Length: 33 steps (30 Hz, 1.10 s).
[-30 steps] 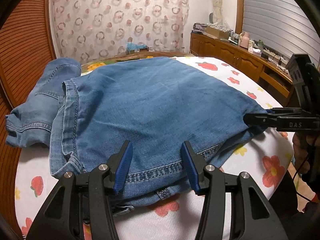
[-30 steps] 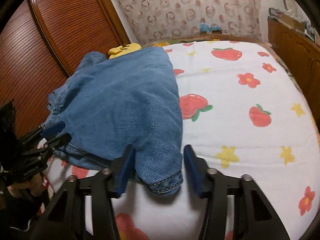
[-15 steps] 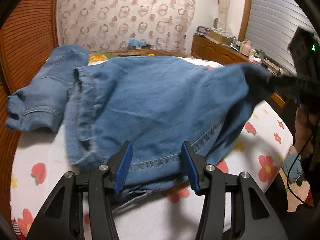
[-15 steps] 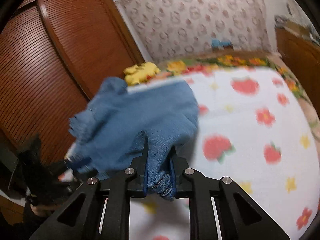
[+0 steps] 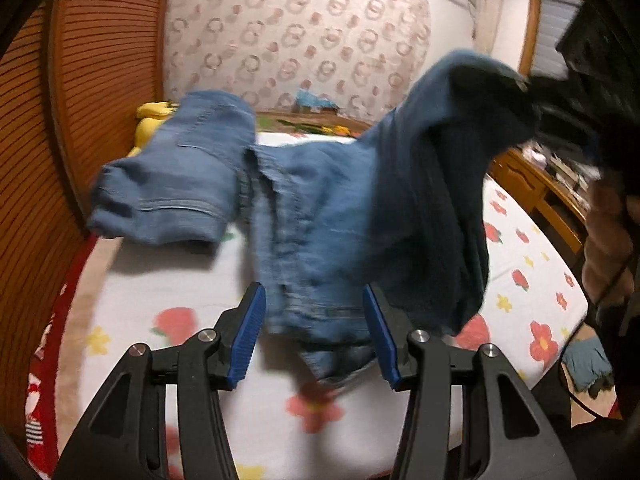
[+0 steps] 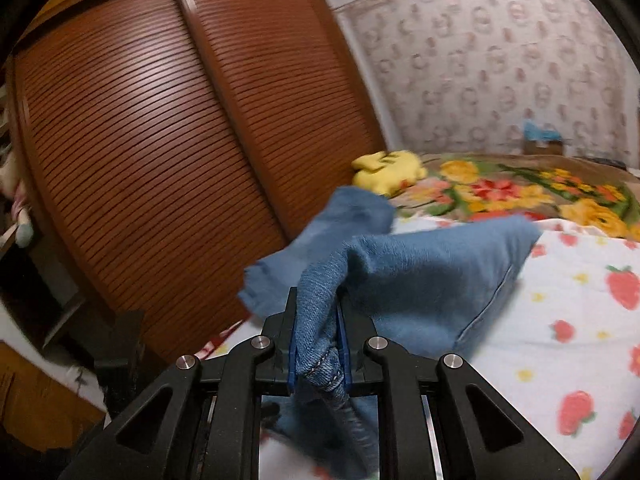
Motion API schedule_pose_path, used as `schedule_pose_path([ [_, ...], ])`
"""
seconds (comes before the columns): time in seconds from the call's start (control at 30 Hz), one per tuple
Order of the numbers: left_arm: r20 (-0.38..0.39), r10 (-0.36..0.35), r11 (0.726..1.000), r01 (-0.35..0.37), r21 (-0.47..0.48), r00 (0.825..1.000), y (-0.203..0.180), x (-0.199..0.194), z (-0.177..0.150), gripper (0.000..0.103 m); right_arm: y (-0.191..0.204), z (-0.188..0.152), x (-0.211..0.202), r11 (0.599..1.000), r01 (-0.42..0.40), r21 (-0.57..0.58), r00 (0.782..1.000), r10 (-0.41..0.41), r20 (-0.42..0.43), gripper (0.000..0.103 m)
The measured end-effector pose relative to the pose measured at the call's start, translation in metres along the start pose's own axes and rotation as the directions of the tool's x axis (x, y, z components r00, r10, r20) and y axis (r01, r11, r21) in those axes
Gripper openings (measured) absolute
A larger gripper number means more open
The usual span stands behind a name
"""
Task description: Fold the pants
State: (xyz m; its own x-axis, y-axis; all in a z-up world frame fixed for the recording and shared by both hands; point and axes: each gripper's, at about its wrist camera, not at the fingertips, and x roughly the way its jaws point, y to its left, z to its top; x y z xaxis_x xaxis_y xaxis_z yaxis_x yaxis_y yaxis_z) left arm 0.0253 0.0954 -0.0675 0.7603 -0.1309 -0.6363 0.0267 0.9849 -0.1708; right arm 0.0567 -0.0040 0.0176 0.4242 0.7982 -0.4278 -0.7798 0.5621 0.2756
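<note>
Blue denim pants point(image 5: 320, 208) lie partly on the bed, with one end raised high at the right. My right gripper point(image 6: 318, 344) is shut on a hem fold of the pants point(image 6: 420, 280) and holds it well above the bed. It also shows in the left wrist view point(image 5: 560, 92) at the upper right, with cloth hanging from it. My left gripper point(image 5: 314, 332) is open, its blue pads on either side of the pants' near edge, which lies between them ungripped.
The bed has a white sheet point(image 5: 168, 280) with strawberry and flower prints. A wooden slatted wardrobe point(image 6: 160, 160) stands along the left. A yellow plush toy point(image 6: 388, 170) and a floral blanket point(image 6: 520, 196) lie at the bed's head. A wooden dresser point(image 5: 536, 196) stands at the right.
My right gripper closed on the pants' hem and lifted it up and over towards the left. The pants bunched up. My left gripper stayed open at the near edge.
</note>
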Motion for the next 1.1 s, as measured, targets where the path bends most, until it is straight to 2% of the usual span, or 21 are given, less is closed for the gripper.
schedule_pose_path([
  [0.13,0.025,0.045,0.999,-0.045,-0.026,0.999,0.02,-0.011,0.006,0.052,0.013,-0.01,-0.003,0.996,-0.078,-0.045,0.996,0.076,-0.045,0.016],
  [0.27,0.05,0.075,0.996,-0.073,-0.052,0.996,0.034,-0.02,0.014,0.052,0.005,-0.025,-0.003,0.989,-0.142,-0.032,0.982,0.137,-0.127,0.016],
  [0.47,0.089,0.086,0.995,-0.081,-0.06,0.992,0.039,-0.029,0.029,0.052,-0.004,-0.064,0.011,0.986,-0.162,-0.049,0.948,0.142,-0.285,0.015],
  [0.57,0.099,0.079,0.996,-0.075,-0.05,0.992,0.036,-0.03,0.033,0.052,-0.012,-0.075,0.014,0.987,-0.144,-0.07,0.939,0.114,-0.326,0.016],
  [0.67,0.103,0.064,0.998,-0.061,-0.035,0.993,0.028,-0.027,0.04,0.052,-0.021,-0.077,0.016,0.989,-0.123,-0.083,0.937,0.088,-0.339,0.018],
  [0.8,0.101,0.033,0.999,-0.033,-0.003,0.994,0.013,-0.021,0.047,0.052,-0.022,-0.077,0.009,0.99,-0.106,-0.097,0.937,0.067,-0.344,0.035],
  [0.9,0.087,0.017,0.999,-0.02,0.033,0.996,0.0,-0.015,0.049,0.052,-0.008,-0.079,0.001,0.987,-0.095,-0.132,0.944,0.047,-0.327,0.038],
  [1.03,0.035,0.03,0.998,-0.032,0.053,0.999,-0.005,0.0,0.044,0.052,-0.001,-0.081,-0.029,0.984,-0.066,-0.164,0.955,0.014,-0.296,0.046],
  [1.1,0.008,0.046,0.997,-0.046,0.06,0.999,-0.004,0.006,0.039,0.052,0.003,-0.077,-0.043,0.983,-0.05,-0.174,0.962,0.0,-0.273,0.047],
])
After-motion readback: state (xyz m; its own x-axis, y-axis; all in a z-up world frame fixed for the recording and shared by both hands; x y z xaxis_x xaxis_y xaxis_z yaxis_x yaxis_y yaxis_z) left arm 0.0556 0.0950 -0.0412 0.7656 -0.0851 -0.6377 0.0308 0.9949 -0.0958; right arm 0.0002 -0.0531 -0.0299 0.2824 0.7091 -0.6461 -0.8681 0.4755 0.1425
